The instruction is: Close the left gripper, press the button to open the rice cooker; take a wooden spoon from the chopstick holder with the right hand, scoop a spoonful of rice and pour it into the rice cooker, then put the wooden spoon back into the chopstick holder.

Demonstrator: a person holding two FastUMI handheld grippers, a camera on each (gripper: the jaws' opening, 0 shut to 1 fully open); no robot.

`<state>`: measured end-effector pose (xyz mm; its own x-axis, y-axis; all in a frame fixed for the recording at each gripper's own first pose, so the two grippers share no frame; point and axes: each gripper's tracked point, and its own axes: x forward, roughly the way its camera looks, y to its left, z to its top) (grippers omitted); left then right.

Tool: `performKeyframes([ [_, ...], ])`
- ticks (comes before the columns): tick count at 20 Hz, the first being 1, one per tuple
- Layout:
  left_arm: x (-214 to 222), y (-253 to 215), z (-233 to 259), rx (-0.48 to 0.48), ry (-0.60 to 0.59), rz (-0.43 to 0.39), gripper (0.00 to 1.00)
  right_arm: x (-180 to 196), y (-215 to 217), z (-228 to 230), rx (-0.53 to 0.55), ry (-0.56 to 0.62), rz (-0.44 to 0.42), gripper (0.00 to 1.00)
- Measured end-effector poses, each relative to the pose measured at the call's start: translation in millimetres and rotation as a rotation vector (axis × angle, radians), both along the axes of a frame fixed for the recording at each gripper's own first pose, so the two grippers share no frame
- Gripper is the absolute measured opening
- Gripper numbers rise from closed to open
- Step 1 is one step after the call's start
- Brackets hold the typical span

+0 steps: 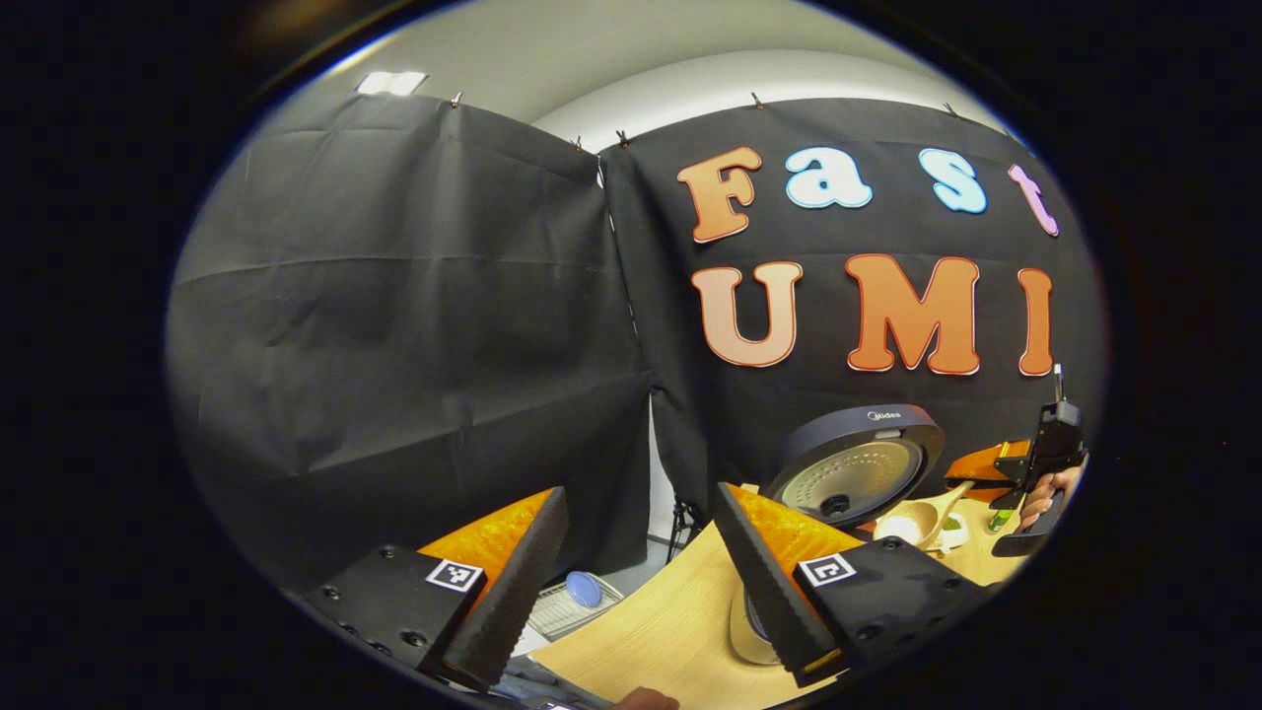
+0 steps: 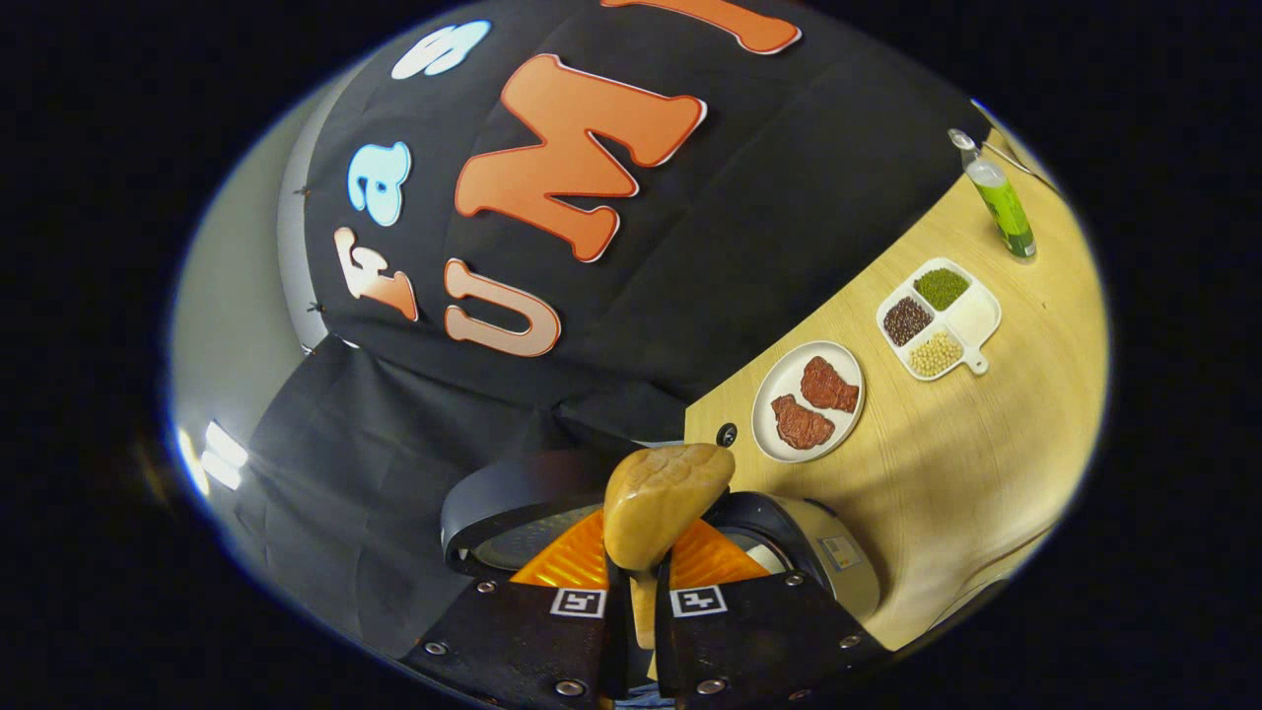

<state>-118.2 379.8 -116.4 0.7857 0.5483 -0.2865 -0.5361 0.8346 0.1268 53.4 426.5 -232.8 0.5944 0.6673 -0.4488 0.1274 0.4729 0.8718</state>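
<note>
Booth: black cloth wall behind a pale wooden table.
Left gripper view: left gripper hangs off the table's near edge, fingers spread apart, holding nothing. Dark round rice cooker stands lid-up at the back edge; the light wooden spoon reaches in over its pot.
Right gripper view: right gripper clamps both fingers on the spoon handle, bowl tipped over the open cooker, probably to tip rice out. White plate of red meat, white divided dish of beans and green tube sit farther along the table.

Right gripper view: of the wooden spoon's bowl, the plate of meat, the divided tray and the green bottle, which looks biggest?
1. Wooden spoon bowl, though nearness inflates it.
2. Plate and divided tray: look alike, unranked.
3. Green bottle.
</note>
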Motion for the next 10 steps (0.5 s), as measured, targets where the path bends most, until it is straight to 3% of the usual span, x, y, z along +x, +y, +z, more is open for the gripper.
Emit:
performKeyframes([
  [10,16,-7,-14,-0.014,0.027,-0.010,1.00,0,23,16,-0.247,-0.273,0.104,0.10],
])
